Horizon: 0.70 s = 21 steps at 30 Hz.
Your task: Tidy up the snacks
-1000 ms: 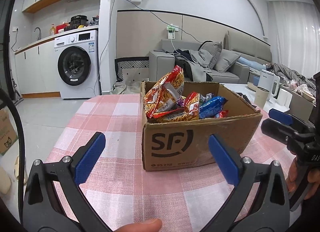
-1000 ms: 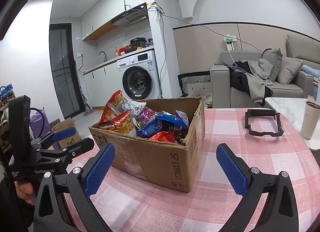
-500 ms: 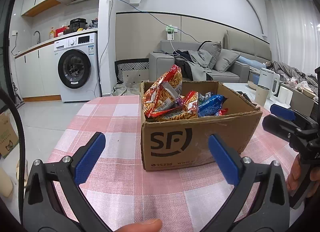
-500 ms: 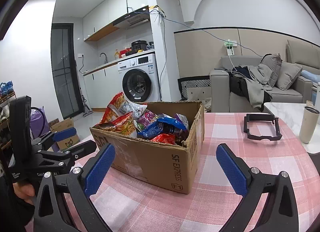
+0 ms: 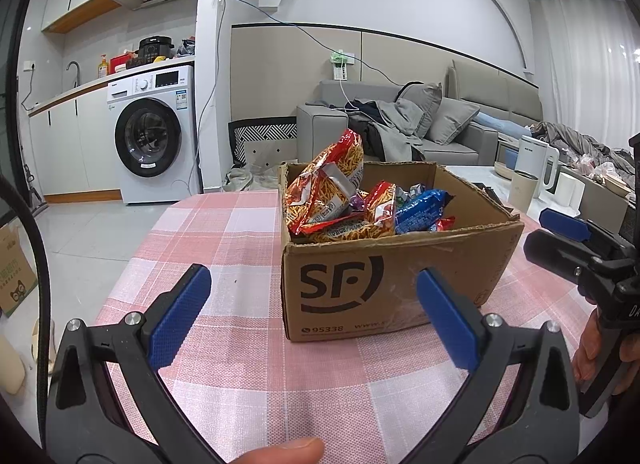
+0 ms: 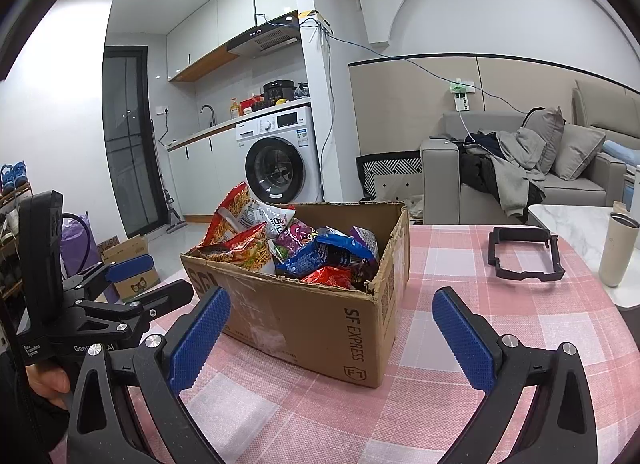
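snack packets point(image 5: 352, 204) sit heaped in the cardboard box point(image 5: 384, 284) mid-bench point(image 5: 224, 232); none lie outside. left hand-held gripper point(image 5: 314, 316) and right hand-held gripper point(image 6: 330, 340) both spread wide, empty, near the box. packed or awaiting sorting, can't tell.

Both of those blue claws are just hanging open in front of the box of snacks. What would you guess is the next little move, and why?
Hard to say for sure. The snack packets lie piled inside the cardboard box, and both the left gripper and right gripper are open and hold nothing. That fits sorting about to start or packing just finished. If more is to come, I would guess a gripper eases toward the box top.
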Available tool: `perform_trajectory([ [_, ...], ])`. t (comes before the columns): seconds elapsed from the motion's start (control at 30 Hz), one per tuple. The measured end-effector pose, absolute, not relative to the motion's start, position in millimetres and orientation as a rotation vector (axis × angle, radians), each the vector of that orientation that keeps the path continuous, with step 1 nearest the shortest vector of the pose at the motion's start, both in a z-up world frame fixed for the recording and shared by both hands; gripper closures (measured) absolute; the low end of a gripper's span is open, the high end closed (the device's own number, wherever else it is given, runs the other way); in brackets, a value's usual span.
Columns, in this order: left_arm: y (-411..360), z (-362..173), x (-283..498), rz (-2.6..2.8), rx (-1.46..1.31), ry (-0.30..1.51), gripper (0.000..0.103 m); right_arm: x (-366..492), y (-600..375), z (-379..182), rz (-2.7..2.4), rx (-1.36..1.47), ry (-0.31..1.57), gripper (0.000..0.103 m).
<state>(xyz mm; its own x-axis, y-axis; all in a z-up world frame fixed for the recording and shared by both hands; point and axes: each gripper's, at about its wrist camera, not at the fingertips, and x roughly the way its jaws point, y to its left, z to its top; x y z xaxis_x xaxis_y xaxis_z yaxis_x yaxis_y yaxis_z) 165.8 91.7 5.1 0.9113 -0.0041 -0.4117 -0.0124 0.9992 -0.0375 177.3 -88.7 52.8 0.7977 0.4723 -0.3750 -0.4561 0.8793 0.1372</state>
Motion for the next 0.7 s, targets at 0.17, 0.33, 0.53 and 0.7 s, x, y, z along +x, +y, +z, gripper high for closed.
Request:
perform_trajectory([
  [0.17,92.0,5.4,164.4,0.004,-0.039,0.424,0.000,177.6,-88.7,52.5,0.499,0.042,0.414,0.000],
  [0.33,91.7,4.6,165.1,0.004,-0.039,0.424,0.000,177.4,-88.6,52.7,0.499,0.040,0.413,0.000],
  [0.53,91.8,4.1,165.0,0.006,-0.040,0.424,0.000,177.3,-88.8,52.8,0.498,0.041,0.414,0.000],
  [0.7,92.8,4.9,164.7,0.006,-0.043,0.423,0.000,177.4,-88.7,52.9,0.498,0.041,0.414,0.000],
])
